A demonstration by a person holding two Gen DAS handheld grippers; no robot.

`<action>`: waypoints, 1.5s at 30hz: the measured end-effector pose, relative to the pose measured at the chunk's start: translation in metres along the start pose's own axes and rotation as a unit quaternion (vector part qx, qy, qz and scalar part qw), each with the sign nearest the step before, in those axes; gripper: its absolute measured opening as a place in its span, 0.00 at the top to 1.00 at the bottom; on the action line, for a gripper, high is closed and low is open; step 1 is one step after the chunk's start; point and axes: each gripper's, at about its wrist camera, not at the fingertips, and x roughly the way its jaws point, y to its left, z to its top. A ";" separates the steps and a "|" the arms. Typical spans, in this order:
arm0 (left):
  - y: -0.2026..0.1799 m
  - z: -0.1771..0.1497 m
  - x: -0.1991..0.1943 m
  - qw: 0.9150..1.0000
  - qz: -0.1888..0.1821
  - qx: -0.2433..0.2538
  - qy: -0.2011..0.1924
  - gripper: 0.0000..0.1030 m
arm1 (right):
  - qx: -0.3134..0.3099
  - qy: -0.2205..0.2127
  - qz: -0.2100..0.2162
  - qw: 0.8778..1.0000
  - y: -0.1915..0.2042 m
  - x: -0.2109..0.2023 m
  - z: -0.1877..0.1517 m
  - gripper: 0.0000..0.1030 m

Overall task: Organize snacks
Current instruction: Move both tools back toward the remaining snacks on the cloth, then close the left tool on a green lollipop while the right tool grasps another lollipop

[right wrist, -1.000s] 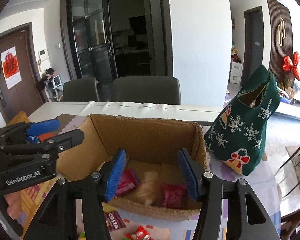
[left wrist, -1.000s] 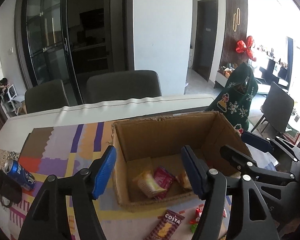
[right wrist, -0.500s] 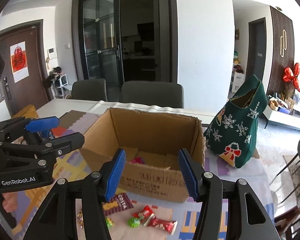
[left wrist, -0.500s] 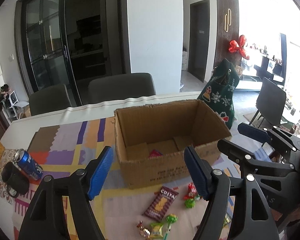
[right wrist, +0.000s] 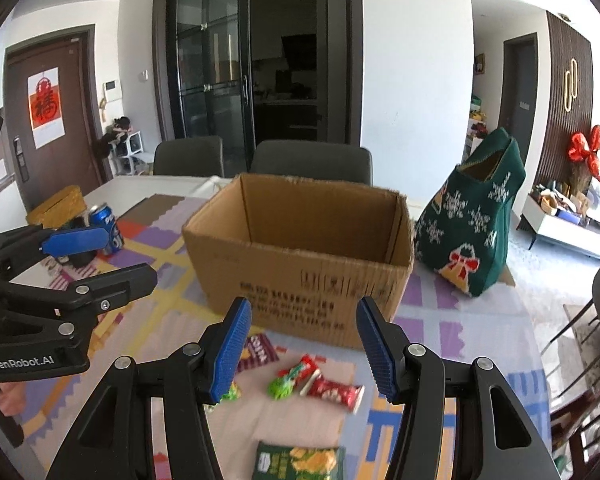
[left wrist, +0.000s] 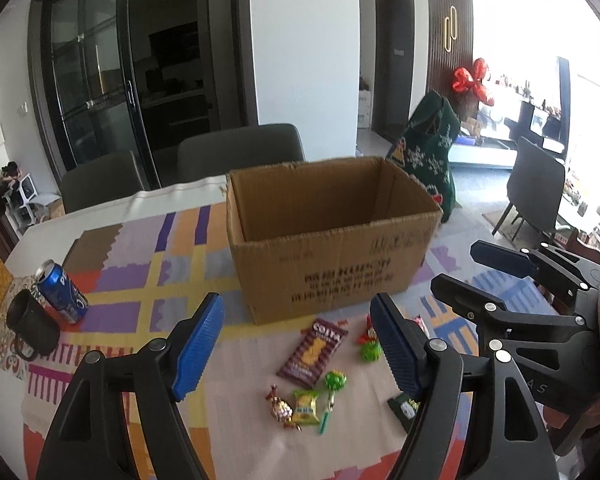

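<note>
Two grippers hover with jaws spread wide and empty, the left gripper (left wrist: pixel 296 344) and right gripper (right wrist: pixel 304 348) both in front of a cardboard box (left wrist: pixel 332 240). Left of the box stands a blue can (left wrist: pixel 62 291). Before the box lie a Costa biscuit packet (left wrist: pixel 312 353), small candies (left wrist: pixel 306 407) and a red wrapper (right wrist: pixel 332 394).

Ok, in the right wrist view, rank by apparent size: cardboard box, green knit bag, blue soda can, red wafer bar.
1. cardboard box
2. green knit bag
3 and 4. blue soda can and red wafer bar: look alike in size, and the bar is nearer and blurred, so unranked.
</note>
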 end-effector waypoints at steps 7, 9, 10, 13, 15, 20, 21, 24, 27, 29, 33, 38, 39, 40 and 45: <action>-0.009 -0.022 0.005 1.000 -0.008 0.016 0.019 0.27 | -0.007 0.026 0.005 1.000 0.003 0.002 -0.022 0.46; -0.013 -0.029 0.009 0.999 -0.016 0.021 0.028 0.27 | -0.008 0.032 0.004 0.999 0.003 0.003 -0.028 0.46; -0.014 -0.032 0.011 0.999 -0.021 0.023 0.031 0.28 | -0.008 0.037 0.006 0.999 0.003 0.004 -0.031 0.46; -0.017 -0.042 0.018 0.998 -0.034 0.030 0.048 0.28 | -0.006 0.054 0.014 0.998 0.003 0.009 -0.041 0.46; -0.018 -0.047 0.022 0.997 -0.037 0.032 0.055 0.28 | -0.005 0.064 0.018 0.998 0.004 0.012 -0.046 0.46; -0.019 -0.060 0.035 0.995 -0.048 0.038 0.078 0.29 | -0.007 0.083 0.020 0.996 0.005 0.020 -0.057 0.46; -0.018 -0.063 0.037 0.995 -0.049 0.039 0.081 0.30 | -0.007 0.088 0.022 0.996 0.006 0.023 -0.060 0.46; -0.019 -0.068 0.050 0.993 -0.061 0.037 0.099 0.37 | -0.005 0.102 0.029 0.994 0.006 0.031 -0.065 0.46; -0.019 -0.073 0.060 0.991 -0.071 0.033 0.111 0.41 | 0.000 0.119 0.035 0.992 0.004 0.042 -0.071 0.46; -0.019 -0.075 0.067 0.989 -0.075 0.032 0.120 0.43 | 0.009 0.131 0.041 0.990 0.002 0.051 -0.075 0.46; -0.020 -0.079 0.080 0.987 -0.079 0.034 0.139 0.50 | 0.010 0.144 0.043 0.989 0.001 0.063 -0.079 0.46; -0.025 -0.081 0.094 0.984 -0.085 0.043 0.151 0.55 | 0.010 0.153 0.049 0.987 0.000 0.077 -0.080 0.47; -0.026 -0.082 0.098 0.983 -0.085 0.044 0.154 0.56 | 0.010 0.156 0.051 0.986 0.001 0.081 -0.080 0.49; -0.027 -0.082 0.101 0.983 -0.085 0.044 0.157 0.58 | 0.009 0.158 0.052 0.986 0.001 0.083 -0.080 0.51; -0.029 -0.083 0.115 0.980 -0.089 0.048 0.169 0.65 | 0.008 0.167 0.059 0.984 0.002 0.096 -0.081 0.54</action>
